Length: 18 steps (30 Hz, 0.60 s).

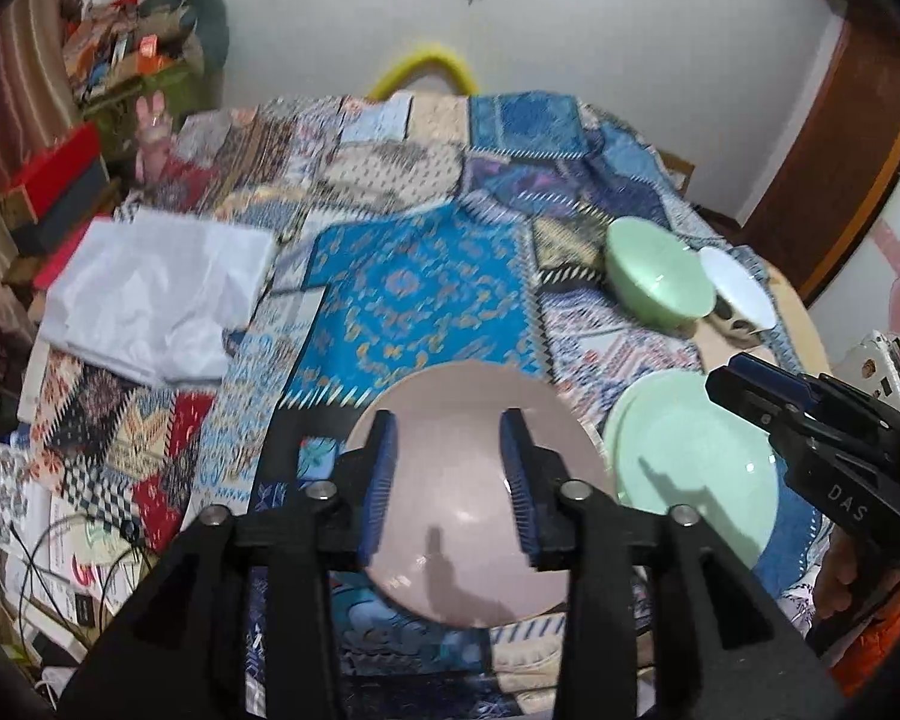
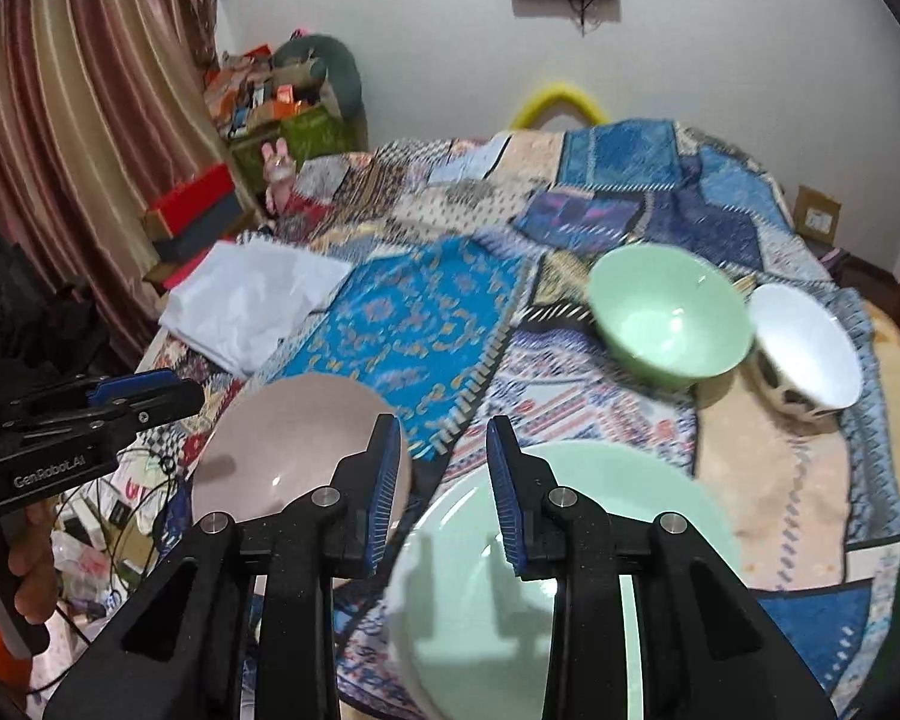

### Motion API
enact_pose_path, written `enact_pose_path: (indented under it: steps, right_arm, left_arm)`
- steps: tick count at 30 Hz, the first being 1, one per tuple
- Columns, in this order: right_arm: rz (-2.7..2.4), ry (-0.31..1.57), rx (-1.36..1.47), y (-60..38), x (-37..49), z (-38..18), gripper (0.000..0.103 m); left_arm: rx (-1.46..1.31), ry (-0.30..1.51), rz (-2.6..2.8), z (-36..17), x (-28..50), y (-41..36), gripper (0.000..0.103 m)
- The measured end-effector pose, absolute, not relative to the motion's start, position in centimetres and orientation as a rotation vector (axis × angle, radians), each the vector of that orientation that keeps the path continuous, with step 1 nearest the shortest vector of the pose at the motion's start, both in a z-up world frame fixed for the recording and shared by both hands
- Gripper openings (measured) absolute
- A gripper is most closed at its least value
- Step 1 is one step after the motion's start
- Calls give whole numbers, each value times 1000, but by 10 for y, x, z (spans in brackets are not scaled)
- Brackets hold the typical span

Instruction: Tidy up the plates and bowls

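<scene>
Left gripper: fingers spread, nothing between the pads; it hovers over the pink bowl.
Right gripper: fingers spread, holding nothing; it hovers over the near-left edge of the green plates.
Surface: a bed under a patchwork quilt, soft and uneven.
Risk, tipping: judged likely if a bowl is gripped by one rim and lifted off-centre; the quilt gives no firm base.
Risk, slipping: glossy glaze on every piece; a thin rim could slide out from between the pads.
Risk, collision: the two grippers work close together; the pink bowl and the green plates lie just beside each other, so one move may knock the neighbour.
Risk, edge: the green plates sit near the front of the bed; a push could send them over.
Pink bowl: pale pink, smooth, upright, empty.
Green plates: mint, apparently two stacked, empty.
Green bowl: mint, tilted, touching or nearly touching the white bowl, far right.
White bowl: white inside, dark patches outside, tilted.
</scene>
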State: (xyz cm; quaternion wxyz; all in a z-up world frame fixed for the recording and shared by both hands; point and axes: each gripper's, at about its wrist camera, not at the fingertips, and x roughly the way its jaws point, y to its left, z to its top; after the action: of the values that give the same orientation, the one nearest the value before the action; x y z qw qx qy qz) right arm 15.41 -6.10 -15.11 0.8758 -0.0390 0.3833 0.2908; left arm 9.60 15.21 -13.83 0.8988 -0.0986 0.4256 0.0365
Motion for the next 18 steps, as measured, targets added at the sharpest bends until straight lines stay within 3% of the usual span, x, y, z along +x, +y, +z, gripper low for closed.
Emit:
enact_pose_path:
  steps: [5,9,14,18]
  right_arm:
    - [570,763,-66,-86,160,-141,30]
    - [528,737,-72,-105,167,-137,46]
    - [486,725,-52,-132,180,-133,56]
    - [447,722,-53,-150,192,-134,66]
  left_arm:
    - [-170,820,49,-118,102,126,53]
    - [-149,788,33,-107,114,107,64]
    - [-147,785,18,-101,140,90,82]
    - [-138,803,7,-101,169,77,88]
